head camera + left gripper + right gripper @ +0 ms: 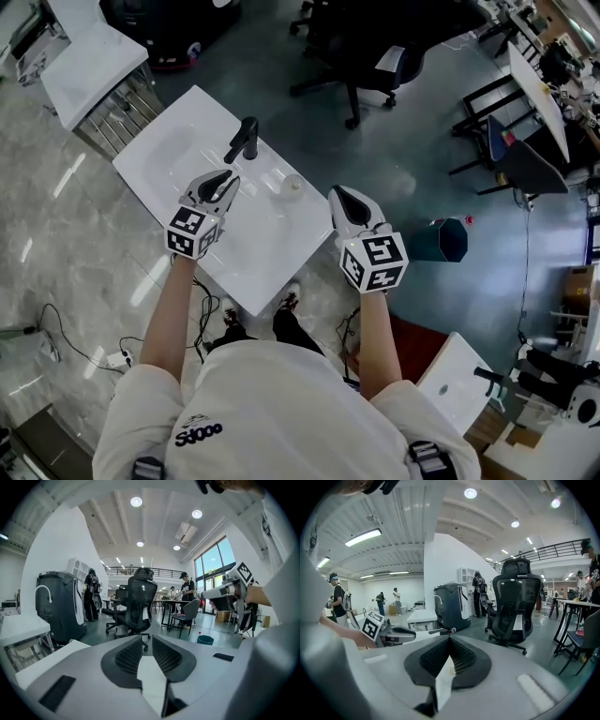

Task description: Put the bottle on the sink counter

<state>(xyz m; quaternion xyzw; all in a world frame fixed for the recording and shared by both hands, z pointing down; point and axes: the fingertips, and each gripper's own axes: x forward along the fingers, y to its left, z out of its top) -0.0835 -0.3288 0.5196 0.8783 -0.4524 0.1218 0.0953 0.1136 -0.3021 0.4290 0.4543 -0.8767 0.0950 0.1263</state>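
Observation:
A white sink counter (253, 246) with a basin and a black faucet (243, 139) stands below me in the head view. A small pale round bottle (292, 185) rests on the counter to the right of the faucet; no gripper touches it. My left gripper (225, 178) hovers over the counter by the faucet, its jaws a narrow gap apart with nothing between them (146, 637). My right gripper (343, 197) hangs over the counter's right edge, shut and empty (450, 638). Each gripper view looks level across the room and shows the other gripper.
A teal bin (446, 239) stands on the floor at the right. Black office chairs (370, 66) sit beyond the counter. A second white counter (89, 58) is at upper left, another sink unit (459, 380) at lower right. Cables (122, 356) lie on the floor at left.

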